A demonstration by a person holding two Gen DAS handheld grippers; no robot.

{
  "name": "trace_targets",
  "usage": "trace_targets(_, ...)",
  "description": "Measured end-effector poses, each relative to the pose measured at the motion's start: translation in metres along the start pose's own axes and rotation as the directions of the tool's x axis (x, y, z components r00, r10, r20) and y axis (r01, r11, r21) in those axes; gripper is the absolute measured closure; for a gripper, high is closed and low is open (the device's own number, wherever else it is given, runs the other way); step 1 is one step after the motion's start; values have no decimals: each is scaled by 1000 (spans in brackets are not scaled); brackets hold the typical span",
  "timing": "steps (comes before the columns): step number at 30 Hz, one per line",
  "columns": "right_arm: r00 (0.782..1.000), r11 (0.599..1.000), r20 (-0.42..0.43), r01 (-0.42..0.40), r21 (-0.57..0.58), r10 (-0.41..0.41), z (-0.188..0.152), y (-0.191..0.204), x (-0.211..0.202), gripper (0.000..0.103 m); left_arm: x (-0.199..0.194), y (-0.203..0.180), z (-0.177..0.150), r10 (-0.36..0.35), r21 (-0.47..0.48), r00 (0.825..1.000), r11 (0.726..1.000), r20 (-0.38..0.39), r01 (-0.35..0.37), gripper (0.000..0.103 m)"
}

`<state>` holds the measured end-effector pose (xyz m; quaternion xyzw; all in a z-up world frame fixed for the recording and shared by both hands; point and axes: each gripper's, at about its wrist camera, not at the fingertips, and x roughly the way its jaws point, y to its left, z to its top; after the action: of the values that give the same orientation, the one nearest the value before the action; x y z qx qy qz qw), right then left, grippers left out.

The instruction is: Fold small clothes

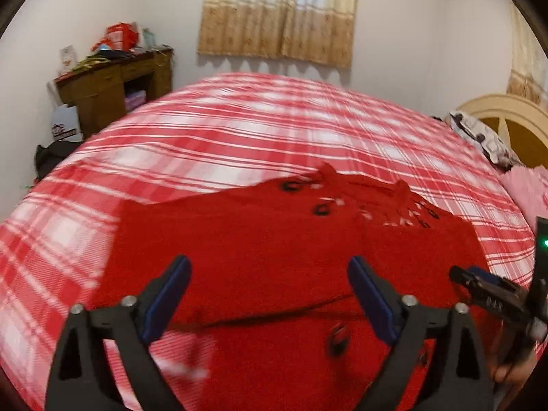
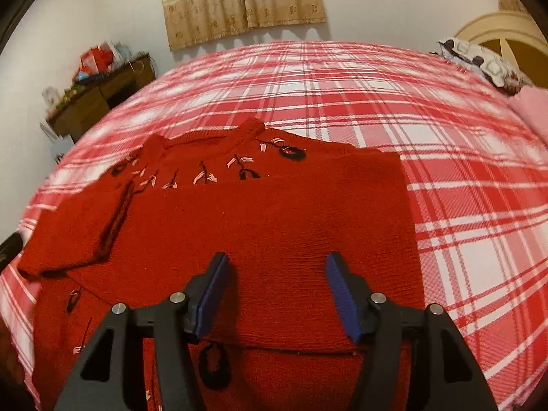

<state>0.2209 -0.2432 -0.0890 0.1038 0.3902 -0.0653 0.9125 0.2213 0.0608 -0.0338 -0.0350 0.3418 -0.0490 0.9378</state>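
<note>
Now I hold both tools tilted down over the bed [image 2: 445, 137]: left gripper [image 1: 269, 299] gaping wide, right gripper [image 2: 277, 294] half-spread, both empty, the folded red sweater [image 2: 274, 205] directly beneath them.

The sweater [image 2: 239, 226] was deep red, stitched near the neck with small pink-white sprigs and black loops with red centres. It lay on a bed cover [image 2: 445, 157] checked in red, pink and white plaid. The left tongs [image 1: 269, 303] and the right tongs [image 2: 277, 296] were black with blue pads. The curtain [image 1: 279, 13] was pale cream above and tan below, with a small floral print. The wall [image 1: 394, 51] was white, the bench [image 1: 113, 85] dark brown, the headboard [image 1: 507, 116] cream and ochre.
</note>
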Motion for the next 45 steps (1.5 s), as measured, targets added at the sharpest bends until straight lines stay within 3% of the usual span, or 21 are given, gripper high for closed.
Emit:
trace_targets(3,989,990,63,-138,31,135,9,23,-22,43,-13,38,-12,99,-79,994,992,37,-96,3)
trace_targets(6,973,973,27,-230,-34,231,20,64,-20,43,-8,68,-27,152,-199,988,969,7,-148,3)
trace_targets(10,975,973,-60,-218,-80,214,28,105,17,43,11,84,-45,153,-289,986,943,-67,-166,3)
trace_targets(13,969,972,-131,-220,-87,208,28,126,51,43,16,88,-51,138,-317,988,936,-72,-154,3)
trace_targets(15,978,971,-123,-184,-151,166,24,143,58,56,13,90,-51,130,-329,990,934,-61,-143,3)
trace_targets(16,985,969,-106,-155,-193,136,23,150,57,67,15,90,-52,128,-331,990,933,-63,-142,3)
trace_targets(17,986,963,-103,-149,-225,128,23,156,56,81,16,90,-53,128,-332,990,933,-64,-142,3)
trace_targets(19,983,951,-120,-168,-258,141,25,164,53,93,18,89,-53,132,-330,989,933,-64,-146,3)
trace_targets(21,987,945,-102,-153,-290,128,30,171,43,94,19,90,-51,139,-320,988,935,-72,-155,1)
trace_targets(24,983,938,-24,-182,-294,183,53,176,7,95,19,90,-51,152,-309,985,936,-78,-169,1)
trace_targets(29,951,925,170,-191,-329,257,97,190,-69,95,17,92,-49,141,-331,987,930,-71,-157,1)
trace_targets(32,919,923,277,-179,-339,280,119,184,-113,95,20,90,-46,165,-325,982,927,-88,-185,1)
trace_targets(37,903,942,377,-78,-326,205,121,150,-143,95,34,84,-36,227,-300,965,919,-132,-257,1)
trace_targets(40,921,965,360,-57,-255,150,117,110,-135,95,39,83,-35,254,-284,956,915,-147,-287,1)
trace_targets(45,967,992,235,-69,-107,93,91,41,-83,95,41,81,-36,262,-264,953,918,-154,-295,0)
